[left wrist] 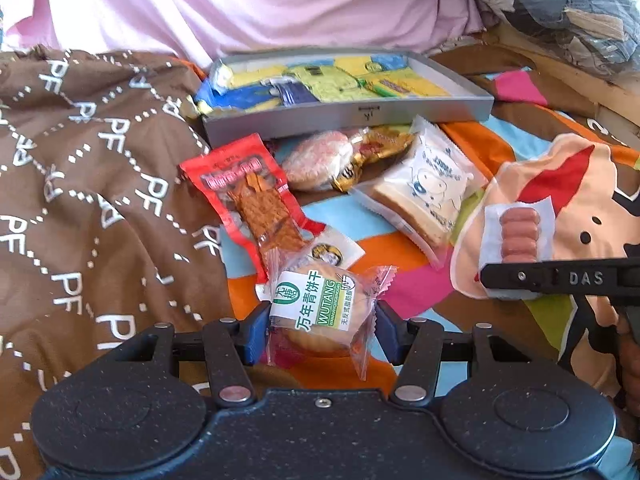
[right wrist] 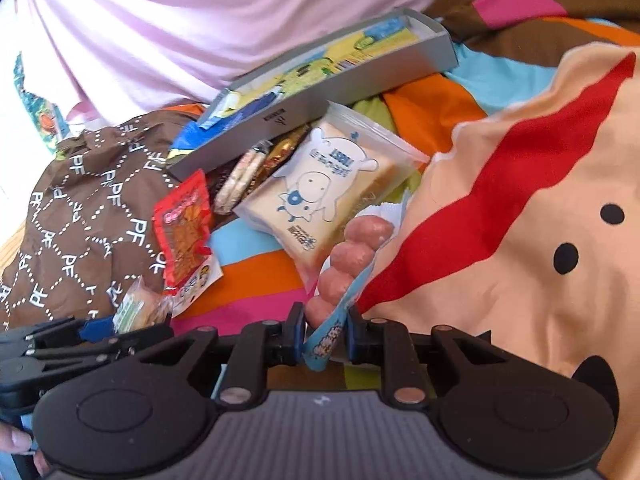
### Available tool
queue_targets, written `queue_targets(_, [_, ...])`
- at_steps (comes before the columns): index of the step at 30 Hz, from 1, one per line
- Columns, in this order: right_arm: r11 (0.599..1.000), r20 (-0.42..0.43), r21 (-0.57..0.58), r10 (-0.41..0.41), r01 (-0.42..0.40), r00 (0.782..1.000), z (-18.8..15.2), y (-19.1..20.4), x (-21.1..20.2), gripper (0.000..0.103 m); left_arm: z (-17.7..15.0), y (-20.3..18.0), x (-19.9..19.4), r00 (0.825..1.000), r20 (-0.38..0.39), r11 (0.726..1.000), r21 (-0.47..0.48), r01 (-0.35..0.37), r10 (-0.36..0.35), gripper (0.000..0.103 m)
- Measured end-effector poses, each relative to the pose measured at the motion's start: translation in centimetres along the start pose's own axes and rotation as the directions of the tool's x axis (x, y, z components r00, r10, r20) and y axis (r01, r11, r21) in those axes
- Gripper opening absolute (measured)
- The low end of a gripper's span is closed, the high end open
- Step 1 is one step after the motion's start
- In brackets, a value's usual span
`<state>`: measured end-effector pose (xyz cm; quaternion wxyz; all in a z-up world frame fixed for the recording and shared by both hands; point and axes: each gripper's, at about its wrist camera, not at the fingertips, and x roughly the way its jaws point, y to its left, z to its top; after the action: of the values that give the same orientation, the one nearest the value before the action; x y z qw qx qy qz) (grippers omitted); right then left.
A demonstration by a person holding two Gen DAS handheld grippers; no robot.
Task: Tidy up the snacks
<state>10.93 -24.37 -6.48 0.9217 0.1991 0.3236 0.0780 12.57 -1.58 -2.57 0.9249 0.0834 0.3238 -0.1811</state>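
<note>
Left gripper: blue pads clamped on a biscuit pack, one pad at each side; the pack sits upright between them, its printed label running up and away from the camera, crimped ends out to left and right.

Right gripper: pads closed on the lower end of a sausage pack. The pack's long axis runs from the pads up and away, leaning slightly right; four sausage segments show in a row, the topmost farthest from the gripper. In the left view the same pack stands on end above the right gripper's finger.

Beyond the biscuit pack, on the striped bedspread: a red snack pack, long axis slanting from upper left to lower right, its lower end just behind the biscuit pack.

Farther: a toast pack lying tilted; a round rice cracker and a gold wrapper, touching.

Farthest: a grey tray holding yellow and blue packets, long axis left to right, just beyond the cracker.

Left edge: brown cloth.
</note>
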Motion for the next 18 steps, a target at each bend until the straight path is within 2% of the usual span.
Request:
queue_targets(6, [0.996,0.046,-0.088,0.023,-0.019,0.999,-0.1,0.6,-1.6,0.019,0.5,-0.2,-0.9,0.996,0.088,1.000,-0.007,-0.020,0.020,0.056])
queue_targets(15, [0.993,0.012,-0.113,-0.025,0.026,1.000,-0.1,0.8,-0.7,0.020,0.5,0.1,-0.7,0.997,0.075,0.999,-0.033,-0.015,0.018,0.056])
queue_targets(18, [0.993,-0.058,-0.111,-0.049,0.042,0.997,0.1,0.8,0.8,0.022,0.5,0.1,-0.7,0.997,0.079,1.000,-0.029,-0.008,0.010,0.056])
